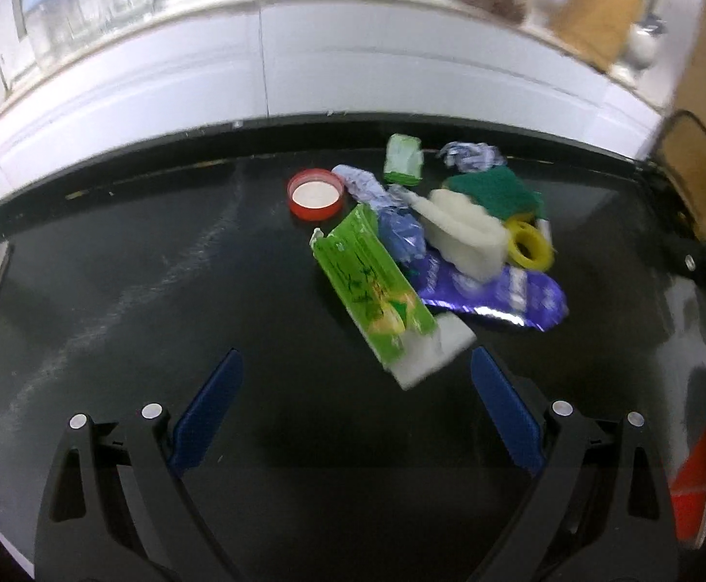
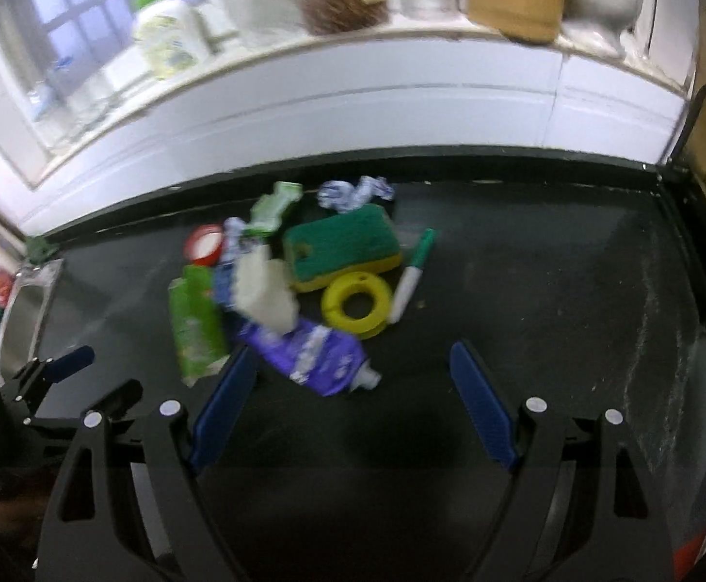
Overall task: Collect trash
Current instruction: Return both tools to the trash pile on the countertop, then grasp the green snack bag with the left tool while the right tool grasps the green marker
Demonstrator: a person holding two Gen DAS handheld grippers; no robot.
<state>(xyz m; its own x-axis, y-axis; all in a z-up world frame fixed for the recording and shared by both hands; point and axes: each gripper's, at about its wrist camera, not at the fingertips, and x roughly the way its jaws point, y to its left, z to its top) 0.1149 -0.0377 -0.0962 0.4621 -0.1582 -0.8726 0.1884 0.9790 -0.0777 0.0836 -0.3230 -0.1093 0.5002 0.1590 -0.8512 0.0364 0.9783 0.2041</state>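
A pile of trash lies on the black counter (image 1: pixel 159 291). It holds a green wrapper (image 1: pixel 367 286), a purple wrapper (image 1: pixel 493 291), a crumpled white tissue (image 1: pixel 464 233), a red lid (image 1: pixel 315 193), a small green packet (image 1: pixel 404 159) and crumpled blue-white foil (image 1: pixel 472 155). My left gripper (image 1: pixel 357 368) is open and empty, just short of the green wrapper's near end. My right gripper (image 2: pixel 353 363) is open and empty, with the purple wrapper (image 2: pixel 309 354) between its fingertips. The green wrapper (image 2: pixel 195 325) lies left of it.
A green-yellow sponge (image 2: pixel 343 247), a yellow ring (image 2: pixel 355 305) and a green-capped marker (image 2: pixel 411 274) lie in the pile. A steel sink (image 2: pixel 23 320) is at the left. The left gripper (image 2: pixel 57 368) shows there. A black rack (image 1: pixel 702 184) stands at the right. A windowsill with bottles runs behind.
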